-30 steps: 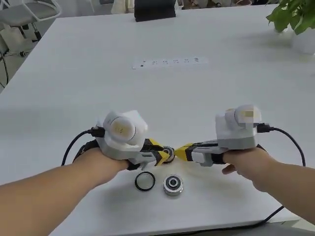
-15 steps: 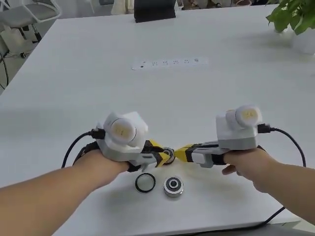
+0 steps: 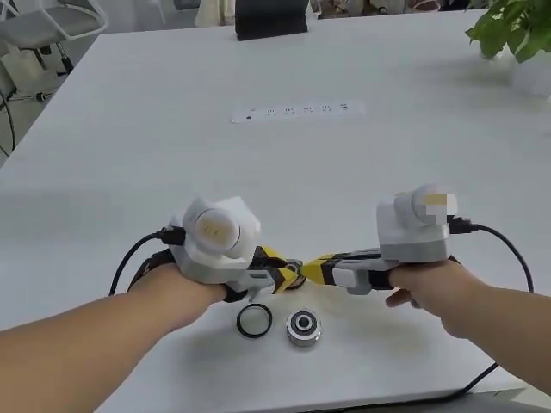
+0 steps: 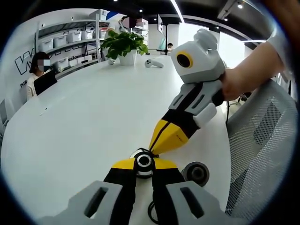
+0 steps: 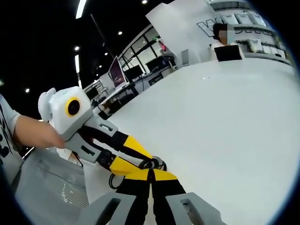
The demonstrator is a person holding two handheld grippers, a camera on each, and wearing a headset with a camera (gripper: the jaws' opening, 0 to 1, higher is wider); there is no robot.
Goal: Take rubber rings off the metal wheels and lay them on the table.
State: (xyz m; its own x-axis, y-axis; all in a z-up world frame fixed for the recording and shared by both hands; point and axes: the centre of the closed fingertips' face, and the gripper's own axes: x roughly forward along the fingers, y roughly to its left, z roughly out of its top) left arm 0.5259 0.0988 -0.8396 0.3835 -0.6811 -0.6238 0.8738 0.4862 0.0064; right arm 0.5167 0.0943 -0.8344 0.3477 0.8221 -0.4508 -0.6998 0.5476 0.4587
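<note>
The left tool [image 3: 288, 274] clamps a small round metal wheel [image 4: 144, 161] above the white table [image 3: 258, 172]; the right tool [image 3: 312, 268], jaws pressed together, touches its rim. Nearer lie a black rubber ring [image 3: 253, 319] and a second wheel [image 3: 303, 324].

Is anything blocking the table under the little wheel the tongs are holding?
Partly: a loose rubber ring and another metal wheel lie on the table right by the held wheel; bare surface surrounds them.
</note>
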